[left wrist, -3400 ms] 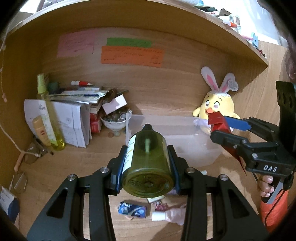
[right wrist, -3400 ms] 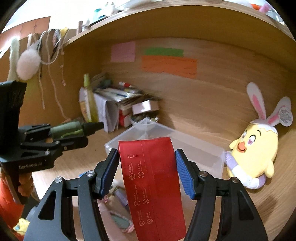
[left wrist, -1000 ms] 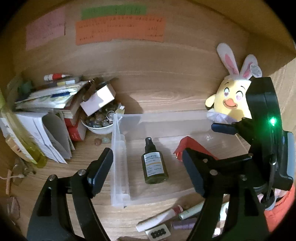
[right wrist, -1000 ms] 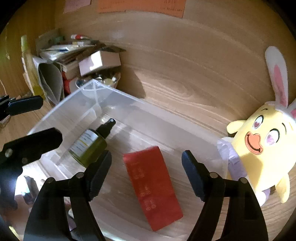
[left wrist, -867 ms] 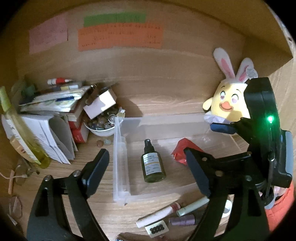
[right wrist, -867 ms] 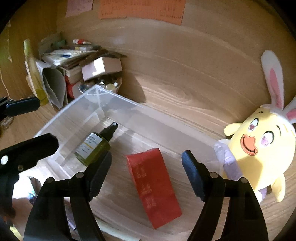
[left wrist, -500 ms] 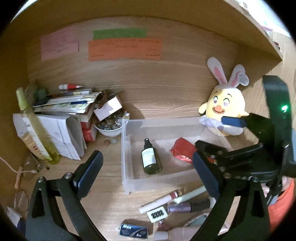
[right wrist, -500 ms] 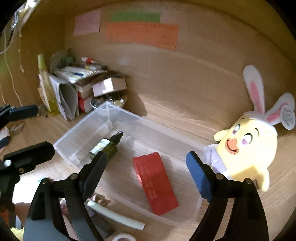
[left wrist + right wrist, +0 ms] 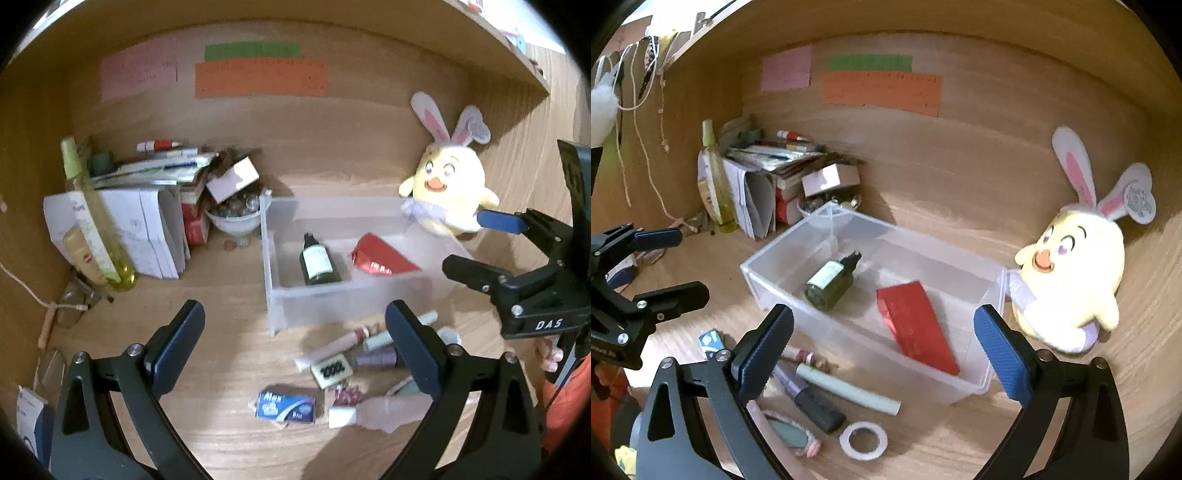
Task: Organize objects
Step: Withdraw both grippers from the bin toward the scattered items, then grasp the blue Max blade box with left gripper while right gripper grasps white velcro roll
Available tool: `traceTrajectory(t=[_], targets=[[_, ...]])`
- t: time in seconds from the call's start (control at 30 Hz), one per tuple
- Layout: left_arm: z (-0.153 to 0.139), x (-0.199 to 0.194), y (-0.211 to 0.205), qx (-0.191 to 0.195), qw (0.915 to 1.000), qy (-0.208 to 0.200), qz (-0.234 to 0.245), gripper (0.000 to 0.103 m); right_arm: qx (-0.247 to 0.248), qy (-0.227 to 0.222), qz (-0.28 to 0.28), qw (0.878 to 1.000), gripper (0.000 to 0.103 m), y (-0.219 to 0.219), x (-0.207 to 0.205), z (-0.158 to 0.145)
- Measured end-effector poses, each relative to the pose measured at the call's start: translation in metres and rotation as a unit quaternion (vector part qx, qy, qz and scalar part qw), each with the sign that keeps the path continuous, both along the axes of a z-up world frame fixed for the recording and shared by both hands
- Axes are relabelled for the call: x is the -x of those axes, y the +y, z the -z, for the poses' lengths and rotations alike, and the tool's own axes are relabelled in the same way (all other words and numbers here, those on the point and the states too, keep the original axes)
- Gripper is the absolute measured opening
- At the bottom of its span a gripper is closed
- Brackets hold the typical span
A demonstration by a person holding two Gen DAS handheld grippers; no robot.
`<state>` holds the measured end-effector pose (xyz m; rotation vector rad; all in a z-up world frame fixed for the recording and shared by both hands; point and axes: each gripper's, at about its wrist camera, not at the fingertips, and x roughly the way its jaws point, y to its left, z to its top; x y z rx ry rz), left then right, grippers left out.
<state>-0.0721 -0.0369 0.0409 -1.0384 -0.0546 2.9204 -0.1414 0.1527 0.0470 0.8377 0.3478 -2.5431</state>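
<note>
Two words can be read: "DAS" on the right gripper (image 9: 476, 243) body, and "Max" on a small blue packet (image 9: 286, 406) lying on the desk between the left gripper (image 9: 295, 328) fingers. Both claws stand spread wide and empty, the right one's jaws opening further. Ahead of each claw sits the clear plastic box (image 9: 783, 291), holding a dark green bottle (image 9: 831, 282) lying flat beside a red packet (image 9: 918, 326), well apart from the pads.
</note>
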Motion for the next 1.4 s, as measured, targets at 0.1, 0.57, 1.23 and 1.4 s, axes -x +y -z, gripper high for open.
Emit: traceTrajectory(t=[0.1, 0.57, 1.23, 1.4], targets=[[0.010, -0.005, 0.000, 0.002, 0.9999, -0.011, 0.003, 0.099, 0.004, -0.012, -0.004, 1.000, 0.098, 0.002, -0.004, 0.009], [0.059, -0.016, -0.010, -0.008, 0.9976, -0.069, 0.002, 0.099, -0.003, -0.069, 0.005, 0.998, 0.098, 0.019, -0.014, 0.053], [0.085, -0.021, -0.010, 0.002, 0.9958, -0.089, 0.023, 0.071, -0.022, -0.113, 0.014, 0.993, 0.090, 0.026, -0.013, 0.096], [0.090, -0.018, -0.009, -0.002, 0.9941, -0.105, 0.027, 0.054, -0.021, -0.127, 0.008, 0.992, 0.073, 0.025, -0.010, 0.100]])
